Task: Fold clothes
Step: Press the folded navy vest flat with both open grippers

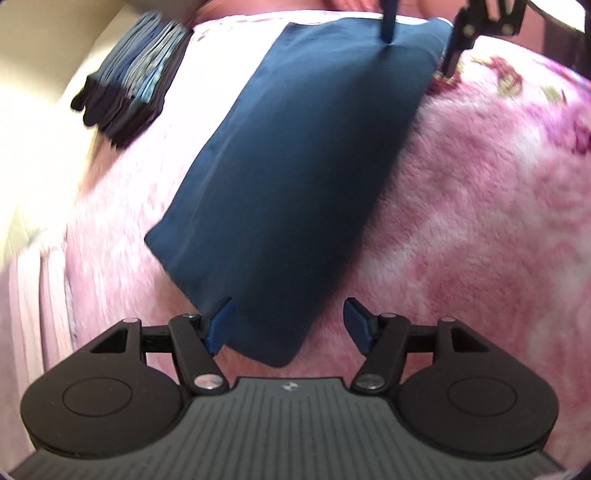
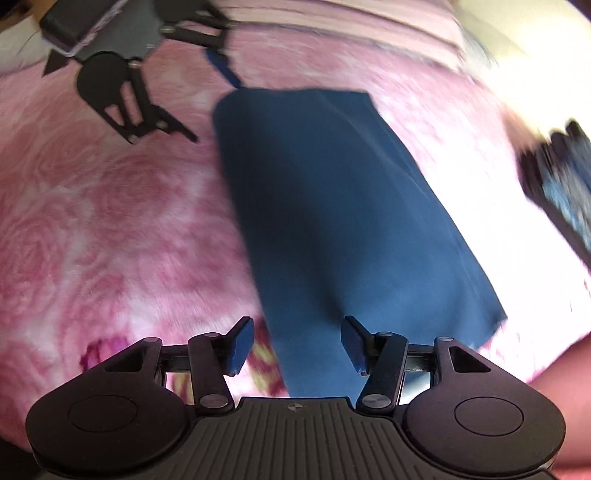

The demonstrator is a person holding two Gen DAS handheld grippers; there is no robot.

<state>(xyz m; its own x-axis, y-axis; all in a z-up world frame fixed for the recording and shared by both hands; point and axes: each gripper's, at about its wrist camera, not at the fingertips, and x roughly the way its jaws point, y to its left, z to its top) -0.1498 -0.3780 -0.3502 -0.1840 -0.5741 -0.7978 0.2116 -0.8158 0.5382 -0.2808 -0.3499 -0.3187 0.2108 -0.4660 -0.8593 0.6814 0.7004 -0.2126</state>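
One folded navy cloth [image 1: 295, 177], one stack of folded clothes [image 1: 129, 85], one pink blanket [image 1: 461, 221], two grippers.

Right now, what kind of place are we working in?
Probably a bedroom: a navy folded garment lies on a plush pink rose-print blanket, seemingly a bed, with a stack of folded clothes nearby.

This looks like a bedroom in a home. The working surface is a bed covered by a plush pink fleece blanket [image 1: 461, 206] printed with roses, with pale pink bedding [image 2: 332, 16] at its far edge. A folded navy garment [image 1: 295, 177] lies flat on the blanket, and a stack of folded blue clothes [image 1: 133, 85] sits near a cream wall [image 1: 33, 92].
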